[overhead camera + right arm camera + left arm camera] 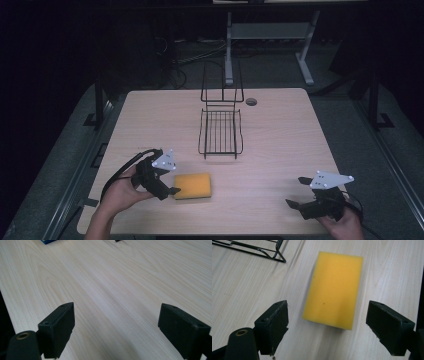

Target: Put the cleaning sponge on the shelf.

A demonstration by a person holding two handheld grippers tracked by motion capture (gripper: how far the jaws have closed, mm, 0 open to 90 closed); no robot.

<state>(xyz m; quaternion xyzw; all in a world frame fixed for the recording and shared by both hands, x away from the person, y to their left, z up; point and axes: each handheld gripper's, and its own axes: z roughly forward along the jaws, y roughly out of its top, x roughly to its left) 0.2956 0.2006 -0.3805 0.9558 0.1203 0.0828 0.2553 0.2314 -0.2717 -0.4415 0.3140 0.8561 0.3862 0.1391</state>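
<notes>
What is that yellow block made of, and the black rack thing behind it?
The yellow block looks like soft foam, probably a sponge: matte, slightly grainy surface with tiny specks. The black rack seems to be thin metal wire with a dark coating, judging by its slim bent rods.

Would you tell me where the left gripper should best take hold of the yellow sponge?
Probably across its two long edges near the close end, coming from above: the sponge lies flat, lengthwise between the open jaws of the left gripper, narrower than their gap.
</notes>
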